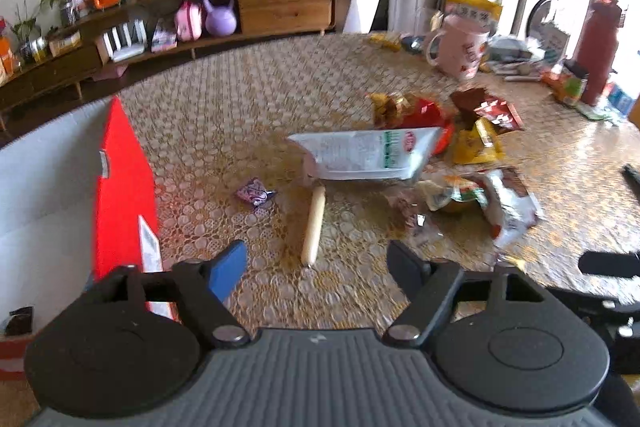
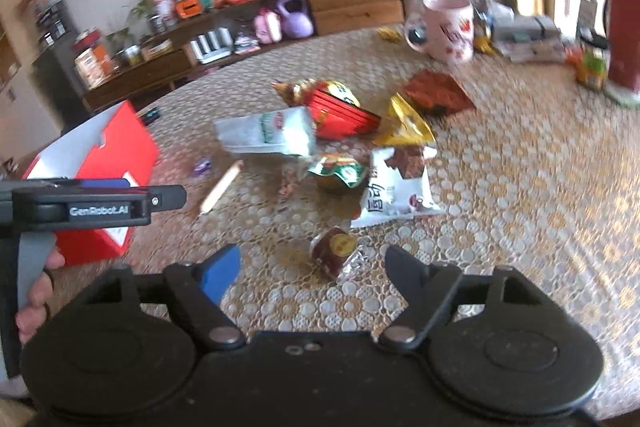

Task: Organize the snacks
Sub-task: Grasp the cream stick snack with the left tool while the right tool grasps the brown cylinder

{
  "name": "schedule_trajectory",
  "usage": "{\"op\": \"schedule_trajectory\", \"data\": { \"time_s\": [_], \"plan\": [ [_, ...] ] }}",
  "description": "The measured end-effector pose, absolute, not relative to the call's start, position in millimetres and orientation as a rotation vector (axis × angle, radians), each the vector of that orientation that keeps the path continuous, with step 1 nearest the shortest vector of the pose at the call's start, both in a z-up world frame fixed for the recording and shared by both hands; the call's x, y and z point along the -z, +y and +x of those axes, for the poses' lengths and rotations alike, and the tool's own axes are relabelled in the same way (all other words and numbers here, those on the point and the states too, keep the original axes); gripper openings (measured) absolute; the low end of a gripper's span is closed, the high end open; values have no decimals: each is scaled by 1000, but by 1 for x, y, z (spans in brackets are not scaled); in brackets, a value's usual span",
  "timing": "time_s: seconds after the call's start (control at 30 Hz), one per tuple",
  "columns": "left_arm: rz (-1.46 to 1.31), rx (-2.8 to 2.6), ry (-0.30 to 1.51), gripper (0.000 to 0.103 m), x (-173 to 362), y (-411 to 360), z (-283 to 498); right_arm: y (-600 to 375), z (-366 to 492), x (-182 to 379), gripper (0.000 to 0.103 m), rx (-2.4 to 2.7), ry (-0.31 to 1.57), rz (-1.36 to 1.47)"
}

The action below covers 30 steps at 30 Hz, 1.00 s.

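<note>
Snack packets lie heaped on the patterned table: a white pouch (image 1: 360,155) (image 2: 266,133), a red pack (image 2: 340,115), a yellow bag (image 2: 406,125) and a white-and-brown bag (image 2: 394,187). A pale sausage stick (image 1: 314,227) (image 2: 222,187) lies on the cloth just ahead of my open left gripper (image 1: 318,263), in line with the gap and untouched. My right gripper (image 2: 312,263) is open too. A small dark-red wrapped snack (image 2: 336,251) lies on the cloth between its fingers, clear of both pads. A red-and-white box (image 1: 124,187) (image 2: 112,155) stands open at the left.
A tiny purple wrapper (image 1: 254,191) lies near the sausage. A pink mug (image 1: 456,47), a red thermos (image 1: 600,47) and clutter sit at the far right of the table. In the right wrist view a hand (image 2: 36,291) holds the left gripper (image 2: 176,197) before the box. A wooden sideboard (image 1: 284,3) runs behind.
</note>
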State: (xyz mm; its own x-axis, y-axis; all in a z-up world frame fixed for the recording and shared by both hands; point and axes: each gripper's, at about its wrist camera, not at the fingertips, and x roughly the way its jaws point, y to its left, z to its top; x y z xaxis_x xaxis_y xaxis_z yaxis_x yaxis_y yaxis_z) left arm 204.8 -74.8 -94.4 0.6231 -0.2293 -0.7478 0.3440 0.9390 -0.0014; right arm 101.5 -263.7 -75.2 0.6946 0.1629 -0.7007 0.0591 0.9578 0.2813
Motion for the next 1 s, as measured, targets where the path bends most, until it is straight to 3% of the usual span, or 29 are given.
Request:
{"op": "schedule_trajectory", "data": {
  "time_s": [0.37, 0.8, 0.87, 1.0],
  "plan": [
    [139, 301, 917, 55, 134, -90, 258, -260, 139, 102, 57, 104, 875, 423],
    [149, 323, 928, 32, 148, -94, 276, -247, 155, 110, 46, 229, 933, 409],
    [159, 335, 920, 13, 148, -96, 274, -247, 154, 111, 39, 241, 933, 407],
    [191, 332, 898, 11, 148, -99, 269, -251, 151, 111, 32, 234, 931, 426]
  ]
}}
